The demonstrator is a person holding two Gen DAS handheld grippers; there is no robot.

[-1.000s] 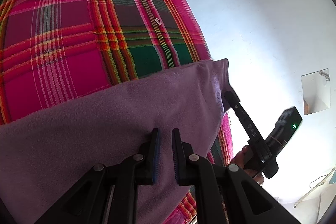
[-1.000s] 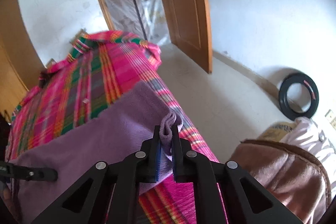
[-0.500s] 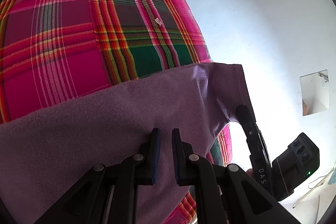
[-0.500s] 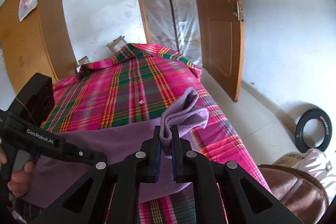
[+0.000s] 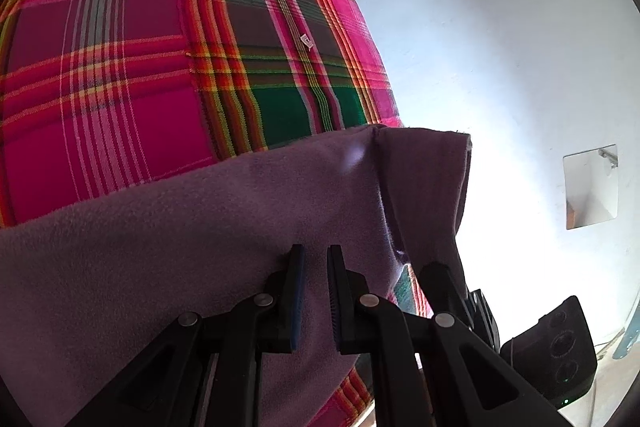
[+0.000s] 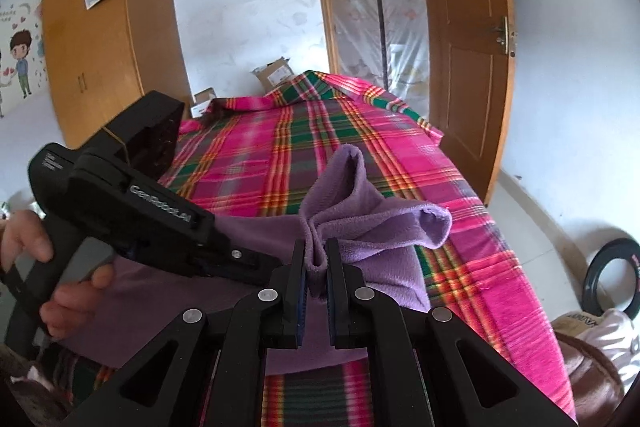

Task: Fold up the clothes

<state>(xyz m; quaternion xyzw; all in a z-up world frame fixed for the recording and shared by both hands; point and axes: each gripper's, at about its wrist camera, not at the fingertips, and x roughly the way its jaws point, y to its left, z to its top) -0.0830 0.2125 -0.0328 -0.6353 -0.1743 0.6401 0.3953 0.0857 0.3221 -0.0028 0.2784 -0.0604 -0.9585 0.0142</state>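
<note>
On a bed covered with a pink, green and orange plaid sheet, we see a purple fleece cloth spread across the near end, its right corner gathered up off the bed. Our right gripper is clamped on that corner: a bunched fold of the cloth is pinched between the two nearly closed fingers and rises above them, with one flap standing upright and another rolled out to the right of it. Our left gripper, seen in its own camera, sits low over the cloth's flat near part with its fingers a narrow gap apart; purple fabric shows in the gap, but we cannot tell whether they press it or merely lie on top. In the right camera the left gripper's black body appears to the left of the cloth, held by a hand on its grip. From the left camera, the raised corner of the cloth hangs as a folded edge to the right of the bed, with the right gripper's dark housing below it. Beyond the bed stand a wooden wardrobe and an open wooden door; a black ring lies on the floor to the right of the bed.
</note>
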